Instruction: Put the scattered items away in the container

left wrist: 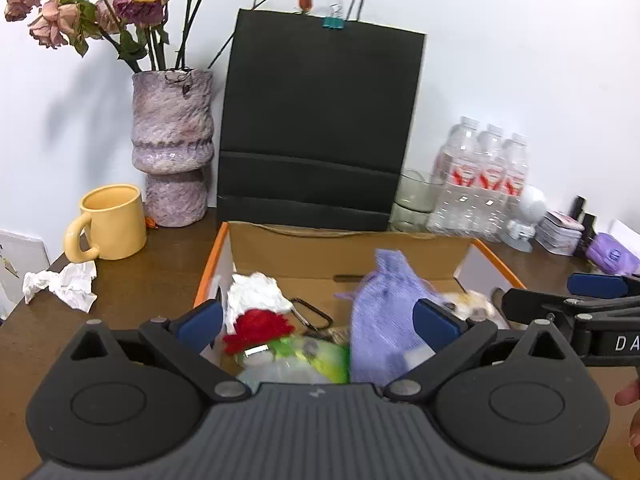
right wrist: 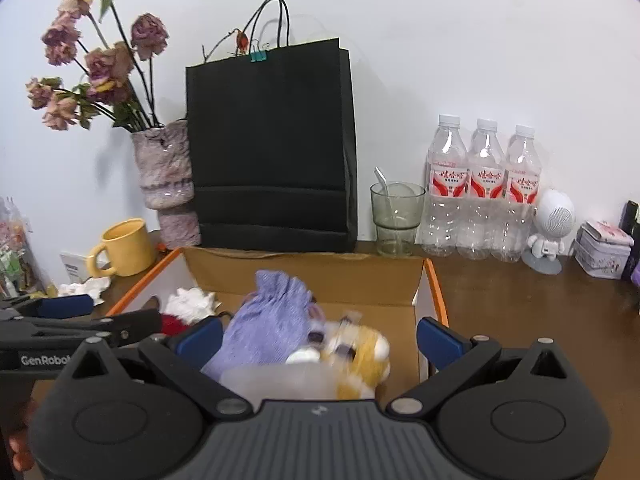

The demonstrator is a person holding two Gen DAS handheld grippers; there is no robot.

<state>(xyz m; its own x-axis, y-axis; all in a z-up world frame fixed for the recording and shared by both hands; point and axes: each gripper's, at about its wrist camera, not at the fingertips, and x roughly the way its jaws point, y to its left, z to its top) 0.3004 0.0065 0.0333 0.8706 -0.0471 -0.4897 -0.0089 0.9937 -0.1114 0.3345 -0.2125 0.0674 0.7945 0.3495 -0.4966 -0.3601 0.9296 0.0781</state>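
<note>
An open cardboard box [left wrist: 344, 252] with orange edges stands before me, also in the right wrist view [right wrist: 304, 276]. In it lie a lilac pouch [left wrist: 384, 312], white crumpled paper [left wrist: 256, 292], a red flower [left wrist: 256, 330], a black carabiner [left wrist: 316, 314] and a yellow plush toy [right wrist: 360, 356], blurred. My left gripper [left wrist: 320, 322] is open above the box; the pouch [right wrist: 268, 320] sits between its fingers, blurred. My right gripper [right wrist: 320, 338] is open above the plush toy. A crumpled tissue [left wrist: 64, 284] lies on the table left of the box.
Behind the box stand a black paper bag [left wrist: 320, 128], a vase of dried roses [left wrist: 172, 148], a yellow mug [left wrist: 112, 222], a glass [right wrist: 396, 220], three water bottles [right wrist: 484, 192], a white robot figure [right wrist: 552, 228] and a tin [right wrist: 604, 254].
</note>
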